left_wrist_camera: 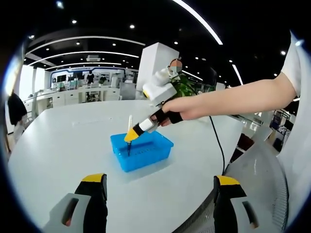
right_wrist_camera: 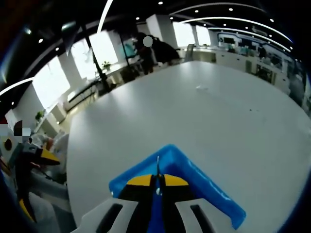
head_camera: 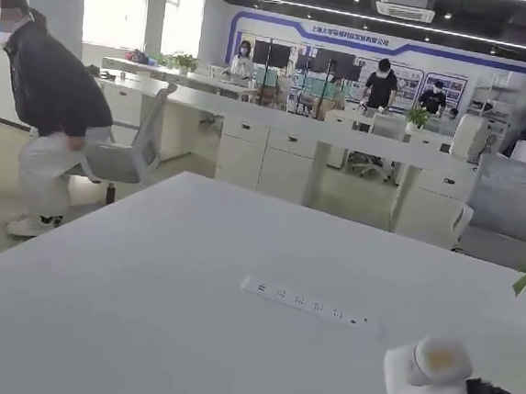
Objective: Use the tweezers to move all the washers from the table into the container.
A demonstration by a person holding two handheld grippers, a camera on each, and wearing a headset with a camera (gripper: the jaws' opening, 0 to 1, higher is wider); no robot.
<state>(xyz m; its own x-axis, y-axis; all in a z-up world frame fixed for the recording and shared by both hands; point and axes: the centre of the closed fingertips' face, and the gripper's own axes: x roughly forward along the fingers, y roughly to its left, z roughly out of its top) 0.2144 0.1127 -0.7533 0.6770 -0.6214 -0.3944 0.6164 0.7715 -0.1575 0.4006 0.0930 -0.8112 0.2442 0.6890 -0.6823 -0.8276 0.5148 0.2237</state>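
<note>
Left gripper view: left gripper (left_wrist_camera: 160, 182) has its jaws wide apart with nothing between them, over the near table edge. Farther in, a hand (left_wrist_camera: 181, 108) holds the right gripper (left_wrist_camera: 133, 135), which is clamped on the tweezers (left_wrist_camera: 129, 124). The tweezer tips point down inside the blue container (left_wrist_camera: 146, 154). The container sits on the white table (left_wrist_camera: 58, 145), near its right edge, with open tabletop to the left and far side.

Right gripper view: jaws are together on the tweezers, and the tips hang over the container's near corner. The left gripper shows at the far left, off the table's edge. The far half of the table is bare. Washers are too small to make out, in the container or on the table.

Head view: looks up and across the table, with a corner of the container at the bottom edge. A power strip (head_camera: 313, 305) is set flush in the tabletop to the right. Beyond the far edge are rows of white desks (head_camera: 277, 143), a grey chair (head_camera: 124, 153), a bending person (head_camera: 54, 105) at left, more people at the back, and bright windows at far left.
</note>
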